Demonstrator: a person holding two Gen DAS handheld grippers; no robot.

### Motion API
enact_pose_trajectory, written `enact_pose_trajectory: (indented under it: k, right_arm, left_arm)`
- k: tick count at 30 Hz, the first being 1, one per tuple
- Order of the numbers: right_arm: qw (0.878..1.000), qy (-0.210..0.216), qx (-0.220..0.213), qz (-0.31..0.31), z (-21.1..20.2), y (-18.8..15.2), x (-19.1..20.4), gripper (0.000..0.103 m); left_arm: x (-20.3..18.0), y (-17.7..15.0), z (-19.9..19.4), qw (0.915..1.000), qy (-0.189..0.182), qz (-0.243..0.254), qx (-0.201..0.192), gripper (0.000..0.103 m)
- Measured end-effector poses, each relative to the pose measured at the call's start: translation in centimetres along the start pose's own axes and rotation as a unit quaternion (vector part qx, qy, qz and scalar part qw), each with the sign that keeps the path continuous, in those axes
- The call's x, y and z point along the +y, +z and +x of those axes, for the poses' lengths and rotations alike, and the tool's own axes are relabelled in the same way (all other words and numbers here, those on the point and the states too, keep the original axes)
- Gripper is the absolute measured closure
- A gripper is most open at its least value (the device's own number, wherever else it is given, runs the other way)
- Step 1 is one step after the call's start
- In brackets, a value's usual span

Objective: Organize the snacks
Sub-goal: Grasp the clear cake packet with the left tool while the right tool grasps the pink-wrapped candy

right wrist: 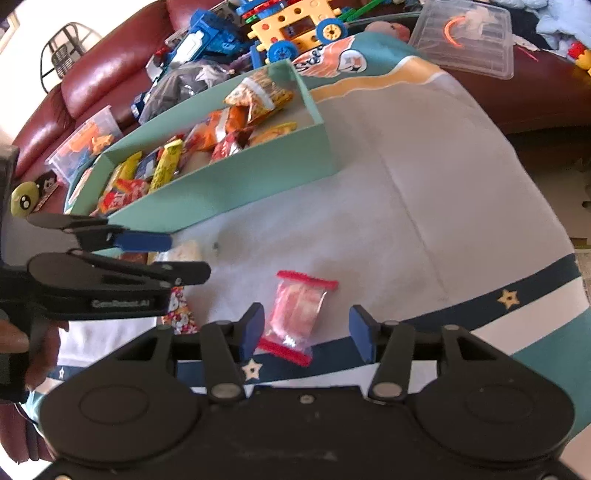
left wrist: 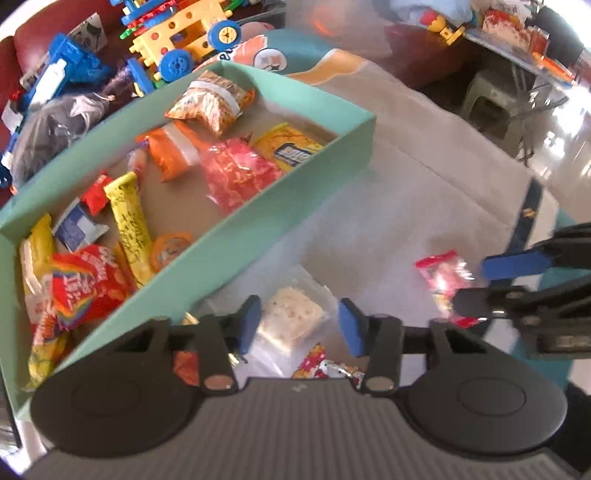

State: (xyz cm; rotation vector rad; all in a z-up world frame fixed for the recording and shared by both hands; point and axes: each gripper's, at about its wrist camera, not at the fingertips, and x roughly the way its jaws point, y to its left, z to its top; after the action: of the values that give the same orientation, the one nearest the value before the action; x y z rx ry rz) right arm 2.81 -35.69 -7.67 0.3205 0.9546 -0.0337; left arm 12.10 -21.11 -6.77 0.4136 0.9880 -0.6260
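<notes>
1. Holding your left gripper [left wrist: 299, 325] low over the cloth, you have its blue pads spread apart and closed on nothing; a clear bag with a pale square snack [left wrist: 291, 317] lies between them in the lower middle of the left wrist view.
2. Your right gripper [right wrist: 306, 332] is likewise wide apart, with the red-edged candy packet [right wrist: 299, 317] lying on the cloth between its pads, nearer the left pad; whether that pad touches it you cannot tell.
3. In the left wrist view the same red-edged packet [left wrist: 443, 277] sits at the right, just beside the fingers of your right gripper [left wrist: 476, 280], which come in from the right edge.
4. A small packet with a red cartoon print [left wrist: 317, 365] lies at the lower middle of that view, partly hidden by the gripper body.
5. The teal box [left wrist: 258, 236] runs from upper middle to lower left, touching the cloth, and holds many snack packets, among them a long yellow bar [left wrist: 129, 221] and a red bag [left wrist: 88, 284].
6. The patterned cloth [right wrist: 424, 221] covers the table; plastic construction toys [right wrist: 295, 26] sit beyond the box at the top, by a dark red sofa [right wrist: 92, 85].
</notes>
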Motion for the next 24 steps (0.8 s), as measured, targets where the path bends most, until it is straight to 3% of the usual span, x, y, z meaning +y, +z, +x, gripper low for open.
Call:
enact_pose_trajectory:
  k: [4, 6, 7, 10, 13, 17, 19, 20, 22, 24]
  right_arm:
    - [1.000, 0.004, -0.002, -0.013, 1.0, 0.3, 0.8, 0.061]
    - [0.999, -0.011, -0.010, -0.042, 1.2, 0.3, 1.6, 0.070]
    - [0.998, -0.018, -0.011, -0.059, 1.3, 0.3, 1.9, 0.087]
    - [0.996, -0.039, -0.020, -0.079, 1.2, 0.3, 1.8, 0.087]
    - [0.998, -0.027, -0.022, -0.049, 0.9, 0.3, 0.2, 0.087]
    - [0.999, -0.017, -0.027, -0.030, 0.7, 0.0, -0.7, 0.087]
    - [0.999, -0.012, -0.028, -0.021, 0.7, 0.0, -0.9, 0.087]
    - [0.999, -0.009, -0.028, -0.017, 0.7, 0.0, -1.1, 0.086]
    - [0.999, -0.006, -0.030, -0.009, 0.7, 0.1, -1.4, 0.086]
    - [0.999, -0.007, -0.034, -0.003, 0.7, 0.0, -1.7, 0.086]
  left_arm:
    - [-0.2, -0.7, -1.0, 0.9988, -0.043, -0.023, 0.009, 0.069]
    - [-0.3, -1.0, -1.2, 0.9986, -0.045, -0.026, 0.012, 0.069]
    - [-0.4, -1.1, -1.4, 0.9988, -0.041, -0.024, 0.012, 0.069]
    - [-0.5, -0.8, -1.8, 1.0000, -0.009, 0.001, -0.001, 0.063]
    - [-0.6, -0.1, -1.5, 0.9992, 0.016, 0.036, -0.005, 0.053]
    - [-0.7, 0.5, 0.3, 0.9970, 0.014, 0.074, 0.021, 0.049]
    - [-1.1, 0.6, 1.0, 0.9958, -0.005, 0.082, 0.040, 0.051]
    - [-1.5, 0.5, 1.1, 0.9953, -0.009, 0.085, 0.045, 0.064]
    - [-1.9, 0.4, 1.3, 0.9970, -0.017, 0.054, 0.053, 0.072]
    - [-1.5, 1.0, 1.6, 0.9974, -0.016, -0.022, 0.068, 0.072]
